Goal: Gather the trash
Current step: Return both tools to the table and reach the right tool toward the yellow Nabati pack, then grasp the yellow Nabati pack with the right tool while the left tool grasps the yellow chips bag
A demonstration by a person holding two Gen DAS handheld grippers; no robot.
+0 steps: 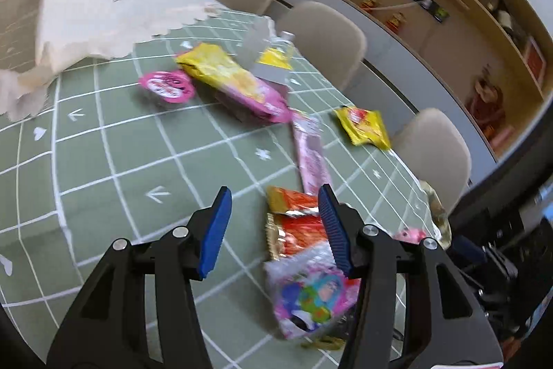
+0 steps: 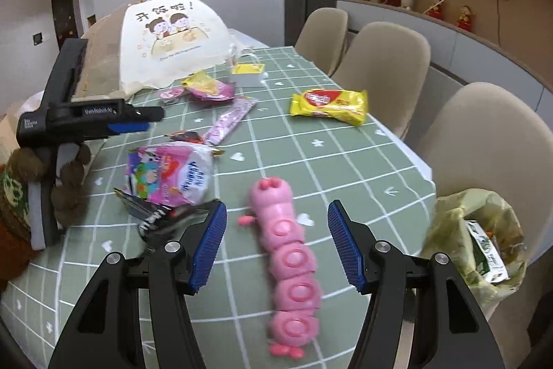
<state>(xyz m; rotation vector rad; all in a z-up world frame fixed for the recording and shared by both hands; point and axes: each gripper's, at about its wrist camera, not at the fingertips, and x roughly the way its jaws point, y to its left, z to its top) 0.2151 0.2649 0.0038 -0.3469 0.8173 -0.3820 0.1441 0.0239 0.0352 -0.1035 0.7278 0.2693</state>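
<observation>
Snack wrappers lie scattered on a green checked tablecloth (image 2: 345, 161). My left gripper (image 1: 274, 196) is open and empty above the cloth, just left of an orange wrapper (image 1: 293, 223) and a pink cartoon bag (image 1: 311, 296). The left gripper also shows in the right wrist view (image 2: 128, 127). My right gripper (image 2: 276, 213) is open and empty, its fingers either side of a pink caterpillar toy (image 2: 288, 251). The pink cartoon bag (image 2: 169, 173) and a dark wrapper (image 2: 159, 217) lie to its left. A yellow packet (image 2: 328, 106) lies further back. A lined trash bin (image 2: 477, 248) stands at the table's right edge.
A cream food cover (image 2: 172, 40) with a cartoon print stands at the table's far end. More wrappers (image 1: 235, 82) and a pink lid (image 1: 166, 85) lie near it. Beige chairs (image 2: 383, 64) line the right side. Shelves with ornaments fill the right wall.
</observation>
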